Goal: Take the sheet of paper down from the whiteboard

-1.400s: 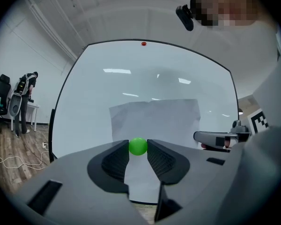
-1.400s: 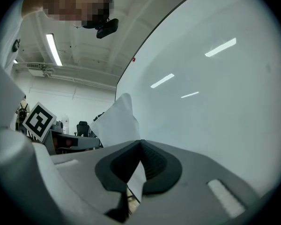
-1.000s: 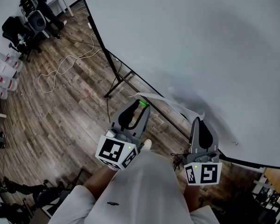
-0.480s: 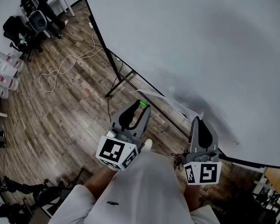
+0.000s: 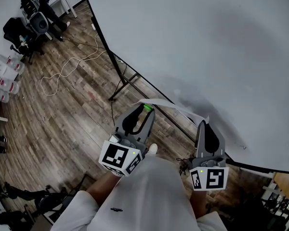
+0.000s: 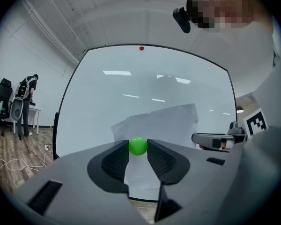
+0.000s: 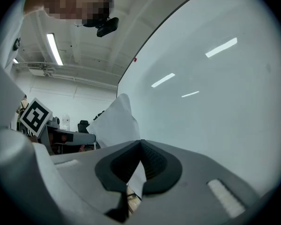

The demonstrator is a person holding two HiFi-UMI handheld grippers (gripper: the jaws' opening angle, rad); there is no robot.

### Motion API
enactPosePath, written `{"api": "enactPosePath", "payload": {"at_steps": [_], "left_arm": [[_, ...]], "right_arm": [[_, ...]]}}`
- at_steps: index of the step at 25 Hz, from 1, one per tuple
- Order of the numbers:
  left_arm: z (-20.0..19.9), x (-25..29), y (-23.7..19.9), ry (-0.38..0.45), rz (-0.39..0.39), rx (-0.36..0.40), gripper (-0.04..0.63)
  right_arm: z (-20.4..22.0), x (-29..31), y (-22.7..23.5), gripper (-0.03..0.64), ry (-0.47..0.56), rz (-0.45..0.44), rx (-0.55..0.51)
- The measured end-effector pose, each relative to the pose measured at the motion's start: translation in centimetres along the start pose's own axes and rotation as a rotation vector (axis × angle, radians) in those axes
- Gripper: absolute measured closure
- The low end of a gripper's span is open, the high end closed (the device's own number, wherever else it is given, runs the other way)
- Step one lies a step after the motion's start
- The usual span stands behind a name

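Before the whiteboard point(image 5: 207, 42), the paper point(image 6: 168, 121) is clamped in the right gripper point(image 5: 205, 124); a green ball point(image 6: 138, 146) is pinched by the left gripper point(image 5: 145, 109)

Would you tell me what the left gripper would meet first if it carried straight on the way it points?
Most likely the sheet of paper, directly beyond the green ball held by the left gripper. The whiteboard lies behind it, though depth is unclear.

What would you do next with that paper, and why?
Probably draw the right gripper back from the whiteboard, taking the sheet of paper along. Its jaws are shut on the sheet, the left gripper holds the green ball, and the sheet's top edge leans off the board.
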State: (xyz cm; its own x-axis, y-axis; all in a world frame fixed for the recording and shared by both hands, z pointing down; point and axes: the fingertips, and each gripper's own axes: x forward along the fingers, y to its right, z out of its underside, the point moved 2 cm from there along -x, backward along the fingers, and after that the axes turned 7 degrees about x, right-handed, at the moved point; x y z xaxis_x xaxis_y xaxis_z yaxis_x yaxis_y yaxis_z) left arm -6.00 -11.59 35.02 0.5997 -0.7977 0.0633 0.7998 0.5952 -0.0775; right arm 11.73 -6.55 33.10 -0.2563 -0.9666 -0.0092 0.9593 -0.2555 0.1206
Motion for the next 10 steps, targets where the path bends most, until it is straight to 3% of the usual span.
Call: {"api": "enactPosePath", "payload": {"at_steps": [10], "left_arm": [[0.22,0.02,-0.04,0.000,0.004,0.002,0.468]], "right_arm": [[0.29,-0.10,-0.26,0.606,-0.002,-0.003,-0.001]]}}
